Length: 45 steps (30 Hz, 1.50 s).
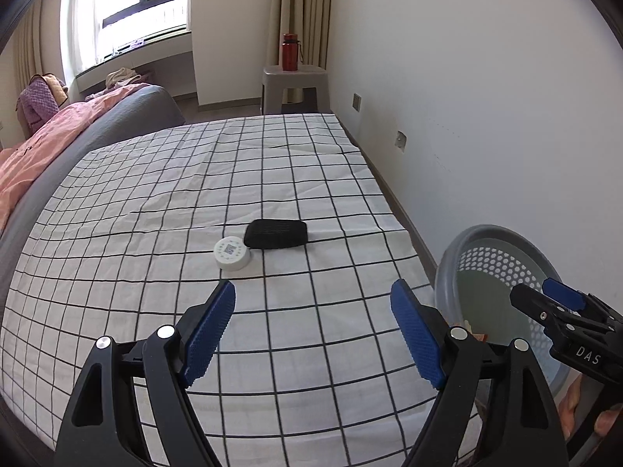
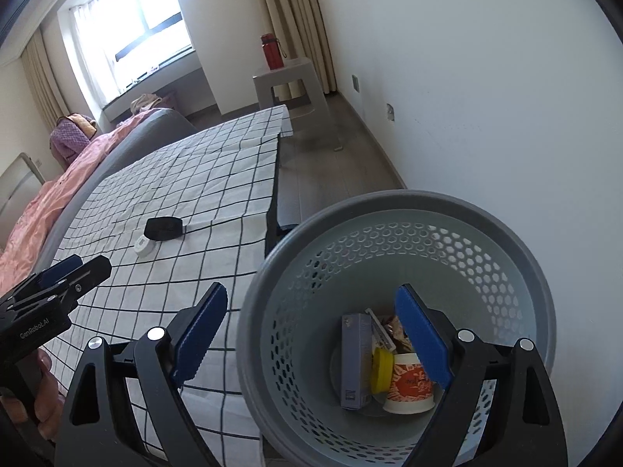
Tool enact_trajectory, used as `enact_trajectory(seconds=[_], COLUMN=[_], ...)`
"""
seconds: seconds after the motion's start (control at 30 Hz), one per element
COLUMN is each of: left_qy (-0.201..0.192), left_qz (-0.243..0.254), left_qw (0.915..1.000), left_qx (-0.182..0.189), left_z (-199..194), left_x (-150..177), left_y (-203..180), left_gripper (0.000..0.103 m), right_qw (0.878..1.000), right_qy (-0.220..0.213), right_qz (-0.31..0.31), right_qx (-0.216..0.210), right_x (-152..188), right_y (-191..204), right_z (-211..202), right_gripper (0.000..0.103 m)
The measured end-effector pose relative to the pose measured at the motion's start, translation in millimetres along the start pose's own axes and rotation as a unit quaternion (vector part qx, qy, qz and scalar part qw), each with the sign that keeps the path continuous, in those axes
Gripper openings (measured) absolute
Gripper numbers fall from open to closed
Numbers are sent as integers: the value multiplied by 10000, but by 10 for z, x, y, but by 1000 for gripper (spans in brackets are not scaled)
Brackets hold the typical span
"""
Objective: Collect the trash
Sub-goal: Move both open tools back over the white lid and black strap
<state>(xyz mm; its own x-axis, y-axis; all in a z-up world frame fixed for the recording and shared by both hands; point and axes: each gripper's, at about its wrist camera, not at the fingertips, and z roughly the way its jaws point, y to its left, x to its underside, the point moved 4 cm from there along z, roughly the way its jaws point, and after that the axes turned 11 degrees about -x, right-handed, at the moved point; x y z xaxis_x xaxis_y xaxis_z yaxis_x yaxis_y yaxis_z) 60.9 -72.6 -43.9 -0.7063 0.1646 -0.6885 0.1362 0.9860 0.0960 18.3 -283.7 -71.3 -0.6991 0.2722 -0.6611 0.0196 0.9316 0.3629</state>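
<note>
- Left wrist view: the left gripper [image 1: 313, 303] hung over a table draped in a checked cloth [image 1: 155, 202], its blue-padded jaws spread wide with nothing between them.
- On the cloth ahead lay a black pouch [image 1: 277, 234], and touching its near left corner stood a small white round container [image 1: 232, 253].
- Right wrist view: the right gripper [image 2: 317, 311] hung above a grey perforated bin [image 2: 447, 233] standing on the floor just beside the table's edge, its jaws likewise wide and empty.
- At the bottom of the bin lay the collected trash: a grey box [image 2: 356, 362], a yellow lid [image 2: 381, 369], an orange-printed paper cup [image 2: 409, 385] and crumpled wrappers [image 2: 395, 330].
- Far off, a red bottle [image 2: 272, 50] stood on a grey stool [image 2: 288, 85].
</note>
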Motion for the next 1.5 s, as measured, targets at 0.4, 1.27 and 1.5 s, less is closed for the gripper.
enact_trajectory(seconds=[0.4, 1.27, 1.5], left_qy=[-19, 425, 502], left_qz=[-548, -936, -897], left_qw=[9949, 9851, 9857], left_qx=[-844, -1377, -1337], left_z=[200, 651, 693], left_x=[-302, -173, -143], left_y=[1011, 1593, 1584], left_gripper=[78, 78, 78], right_qw=[9972, 9919, 9928], right_qy=[208, 959, 955], right_qz=[-424, -657, -536], right_qx=[-584, -513, -479], right_x=[-467, -385, -392], right_y=[816, 1434, 1381], right_z=[729, 1977, 2086], right_gripper=[86, 92, 87])
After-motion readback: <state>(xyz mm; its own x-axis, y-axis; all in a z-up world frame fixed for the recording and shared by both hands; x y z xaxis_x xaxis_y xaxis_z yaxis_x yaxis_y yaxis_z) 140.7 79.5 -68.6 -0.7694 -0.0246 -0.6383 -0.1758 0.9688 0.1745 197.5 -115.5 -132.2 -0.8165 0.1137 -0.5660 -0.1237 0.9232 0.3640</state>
